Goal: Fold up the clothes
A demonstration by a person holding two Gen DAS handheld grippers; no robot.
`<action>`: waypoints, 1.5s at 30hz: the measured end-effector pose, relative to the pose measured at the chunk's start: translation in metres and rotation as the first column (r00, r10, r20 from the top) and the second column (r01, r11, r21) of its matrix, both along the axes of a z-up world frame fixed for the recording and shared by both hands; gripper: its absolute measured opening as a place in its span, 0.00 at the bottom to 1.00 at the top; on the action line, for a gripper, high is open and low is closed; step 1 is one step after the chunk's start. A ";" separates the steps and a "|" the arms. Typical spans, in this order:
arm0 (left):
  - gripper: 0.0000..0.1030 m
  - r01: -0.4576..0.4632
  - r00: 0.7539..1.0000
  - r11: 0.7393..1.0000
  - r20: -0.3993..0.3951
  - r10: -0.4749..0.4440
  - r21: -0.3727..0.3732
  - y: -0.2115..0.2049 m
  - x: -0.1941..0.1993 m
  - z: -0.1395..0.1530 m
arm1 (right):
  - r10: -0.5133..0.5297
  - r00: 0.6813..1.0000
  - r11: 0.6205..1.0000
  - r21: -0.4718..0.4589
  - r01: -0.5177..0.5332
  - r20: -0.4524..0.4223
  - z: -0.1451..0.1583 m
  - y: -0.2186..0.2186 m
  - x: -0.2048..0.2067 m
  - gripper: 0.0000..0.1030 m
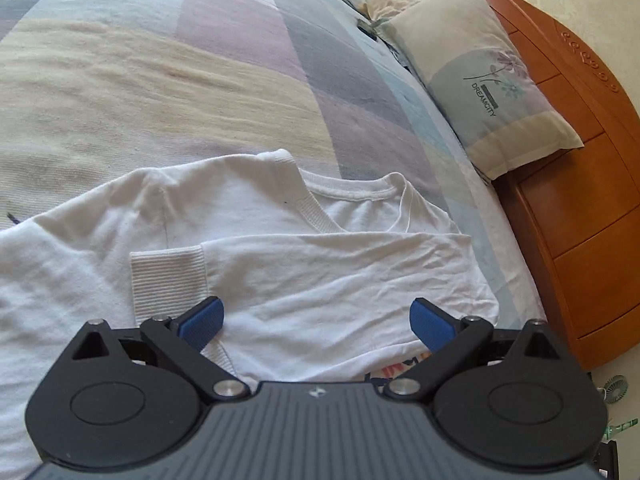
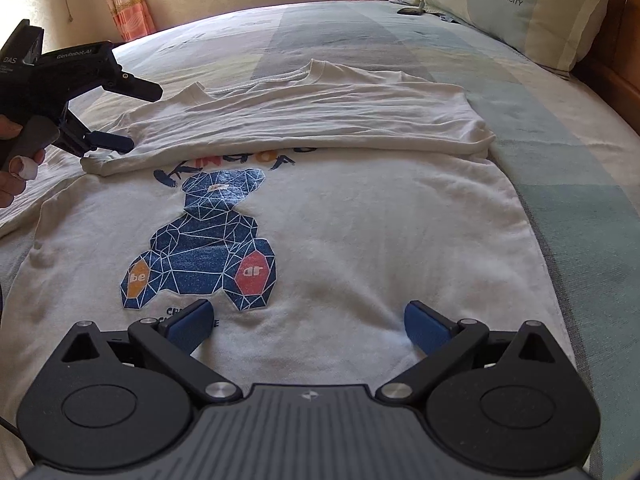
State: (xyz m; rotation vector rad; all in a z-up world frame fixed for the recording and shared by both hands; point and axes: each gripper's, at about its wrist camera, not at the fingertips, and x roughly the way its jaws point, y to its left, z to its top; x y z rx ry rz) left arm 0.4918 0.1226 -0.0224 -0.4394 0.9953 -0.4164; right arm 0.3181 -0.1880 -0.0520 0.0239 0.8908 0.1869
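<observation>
A white sweatshirt [image 2: 360, 216] with a blue geometric bear print [image 2: 208, 244] lies flat on the bed. One sleeve [image 2: 304, 128] is folded across the chest, its ribbed cuff [image 1: 168, 280] lying near the left gripper. My left gripper [image 1: 316, 320] hovers open over the folded sleeve, nothing between its blue pads; in the right wrist view the left gripper [image 2: 140, 116] sits at the far left, held by a hand [image 2: 16, 160], open just above the cuff end. My right gripper [image 2: 308, 326] stands open over the sweatshirt's lower part, below the bear, holding nothing.
The bedspread [image 1: 200, 60] has pastel checks. A pillow [image 1: 480, 80] printed DREAMCITY leans on the wooden headboard [image 1: 580, 200] at the right. A small dark object [image 2: 408, 11] lies near the pillows. Curtains [image 2: 124, 0] hang beyond the bed's far side.
</observation>
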 end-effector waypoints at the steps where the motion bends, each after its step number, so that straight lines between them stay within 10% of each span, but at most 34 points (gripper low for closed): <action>1: 0.97 -0.002 1.000 0.999 0.020 0.001 0.040 -0.003 -0.003 0.007 | 0.006 1.000 1.000 0.000 -0.006 0.005 -0.001 -0.001 -0.001 1.00; 13: 0.99 -0.015 1.000 0.999 0.021 0.014 0.035 -0.035 -0.025 -0.019 | 0.201 0.976 0.979 0.003 -0.202 -0.088 0.006 -0.012 0.012 1.00; 22: 0.99 -0.083 0.993 0.964 0.108 0.057 0.252 -0.095 -0.022 0.010 | 0.341 0.936 0.939 0.079 -0.335 -0.089 0.013 -0.032 0.012 1.00; 29: 0.99 -0.072 0.975 0.932 0.223 -0.010 0.356 -0.155 -0.033 -0.004 | 0.312 0.950 0.949 -0.048 -0.312 -0.016 0.017 -0.045 0.009 1.00; 39: 0.99 0.001 0.966 0.915 0.236 -0.105 0.404 -0.168 -0.065 0.000 | 0.347 0.938 0.938 -0.024 -0.346 0.023 -0.001 -0.062 0.000 1.00; 45: 0.99 0.048 0.977 0.959 0.189 -0.104 0.280 -0.184 -0.048 -0.004 | 0.360 0.932 0.933 -0.037 -0.359 0.047 -0.003 -0.061 -0.002 1.00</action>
